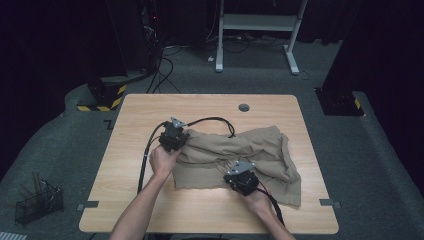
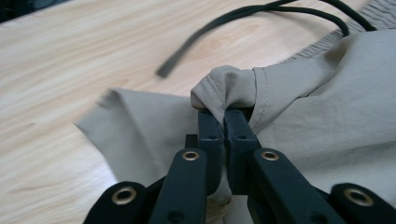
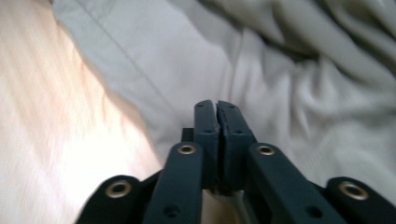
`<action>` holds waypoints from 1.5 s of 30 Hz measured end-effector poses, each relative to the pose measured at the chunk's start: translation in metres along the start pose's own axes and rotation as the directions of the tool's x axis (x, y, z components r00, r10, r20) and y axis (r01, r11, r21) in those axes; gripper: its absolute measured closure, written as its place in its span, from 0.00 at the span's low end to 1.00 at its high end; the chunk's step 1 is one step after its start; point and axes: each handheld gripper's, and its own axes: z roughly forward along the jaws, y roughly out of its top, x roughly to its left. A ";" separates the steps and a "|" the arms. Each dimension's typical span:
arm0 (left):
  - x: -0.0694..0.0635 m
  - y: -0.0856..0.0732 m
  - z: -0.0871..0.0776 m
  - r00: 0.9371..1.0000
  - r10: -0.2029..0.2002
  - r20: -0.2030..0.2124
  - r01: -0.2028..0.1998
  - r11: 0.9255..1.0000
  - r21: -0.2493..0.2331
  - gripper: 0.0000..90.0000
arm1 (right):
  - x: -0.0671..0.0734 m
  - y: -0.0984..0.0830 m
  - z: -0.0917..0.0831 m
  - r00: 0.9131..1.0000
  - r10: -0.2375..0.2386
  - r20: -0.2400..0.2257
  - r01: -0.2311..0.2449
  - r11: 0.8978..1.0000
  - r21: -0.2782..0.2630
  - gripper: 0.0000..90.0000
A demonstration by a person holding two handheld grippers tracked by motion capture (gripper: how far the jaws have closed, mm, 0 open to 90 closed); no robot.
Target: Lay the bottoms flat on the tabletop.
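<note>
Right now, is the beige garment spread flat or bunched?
Bunched. The beige garment lies crumpled in folds across the table, and the left tool pinches a gathered corner.

You look down and forward from above your side of the bench [image 1: 150,210]. Each tool's camera sits low, close along its jaws, and all three views share the beige garment [image 1: 260,150].

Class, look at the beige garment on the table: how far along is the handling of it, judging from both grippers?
Done: little; the beige garment lies crumpled on the table. In hand: the left gripper is shut on a bunched hem of the fabric, while the right gripper is shut with nothing visibly pinched, over the cloth near its front edge. Left: probably a second grip, then spreading or folding.
</note>
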 end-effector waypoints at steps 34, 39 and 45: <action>-0.020 -0.090 -0.047 0.996 0.007 0.085 -0.007 1.000 0.000 0.49 | 0.006 0.055 0.027 0.991 0.021 0.129 -0.010 0.996 -0.085 0.70; -0.020 -0.100 -0.050 0.997 0.005 0.071 -0.005 1.000 0.006 0.48 | 0.006 0.065 0.031 0.990 0.014 0.140 -0.004 0.998 -0.070 0.69; -0.021 -0.109 -0.049 0.993 0.001 0.114 -0.006 0.999 0.041 0.49 | -0.003 0.070 0.047 0.991 0.016 0.129 -0.017 1.000 0.007 0.91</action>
